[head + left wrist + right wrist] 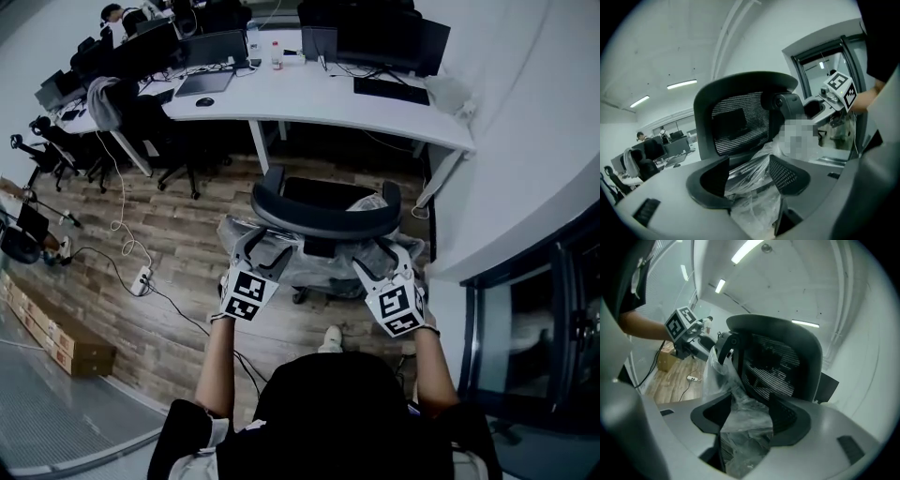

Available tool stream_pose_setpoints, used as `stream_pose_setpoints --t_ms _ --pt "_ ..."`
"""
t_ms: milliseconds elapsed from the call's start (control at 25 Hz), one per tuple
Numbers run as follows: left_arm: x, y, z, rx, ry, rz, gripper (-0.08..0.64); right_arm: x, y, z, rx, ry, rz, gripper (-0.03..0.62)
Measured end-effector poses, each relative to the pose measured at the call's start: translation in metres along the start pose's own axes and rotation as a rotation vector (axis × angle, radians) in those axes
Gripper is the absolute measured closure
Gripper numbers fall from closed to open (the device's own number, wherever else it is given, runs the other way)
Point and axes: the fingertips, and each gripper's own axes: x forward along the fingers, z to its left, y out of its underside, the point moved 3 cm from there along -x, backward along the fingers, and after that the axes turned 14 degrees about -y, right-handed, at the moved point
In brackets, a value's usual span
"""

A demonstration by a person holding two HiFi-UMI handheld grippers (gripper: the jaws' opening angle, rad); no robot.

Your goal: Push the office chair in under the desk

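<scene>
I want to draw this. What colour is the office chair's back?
Black mesh. The chair's back shows best in the left gripper view.

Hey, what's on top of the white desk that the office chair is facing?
On the white desk there are dark monitors, a black keyboard, a laptop, a mouse and a bottle. Whatever lies behind the monitors is covered.

office chair (323, 217) straight ahead of both grippers; left gripper (253, 247) at its left side, right gripper (377, 259) at its right; plastic wrap (754, 201) between each gripper's jaws; desk (309, 101) beyond chair; power strip (142, 278) on floor, left of left gripper
</scene>
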Motion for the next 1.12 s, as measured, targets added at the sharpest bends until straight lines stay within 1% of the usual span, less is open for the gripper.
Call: stream_pose_setpoints --t_ms 80,240,320,440,640,800,880,920,1120 --pt "0.006 0.005 -0.002 0.074 0.001 0.02 0.269 0.006 0.008 0.002 -0.032 -0.013 0.036 0.317" --pt "0.018 0.014 -0.003 0.206 -0.013 0.062 0.235 0.017 0.02 0.0 -0.111 0.019 0.098 0.287" --pt "0.024 0.018 -0.004 0.245 -0.022 0.071 0.225 0.023 0.026 -0.003 -0.14 0.03 0.121 0.283" --pt "0.032 0.023 -0.004 0.287 -0.036 0.086 0.221 0.029 0.032 -0.008 -0.158 0.04 0.143 0.281" --pt "0.044 0.025 -0.009 0.332 -0.035 0.081 0.218 0.034 0.034 -0.01 -0.189 0.069 0.147 0.281" --pt "0.047 0.026 -0.01 0.322 -0.031 0.067 0.202 0.034 0.034 -0.013 -0.247 0.121 0.154 0.281" --pt "0.048 0.026 -0.01 0.323 -0.03 0.058 0.201 0.033 0.033 -0.016 -0.258 0.144 0.151 0.285" --pt "0.048 0.026 -0.01 0.325 -0.029 0.058 0.201 0.032 0.033 -0.018 -0.256 0.146 0.146 0.3" --pt "0.05 0.029 -0.01 0.329 -0.033 0.053 0.201 0.033 0.036 -0.018 -0.255 0.129 0.128 0.307"
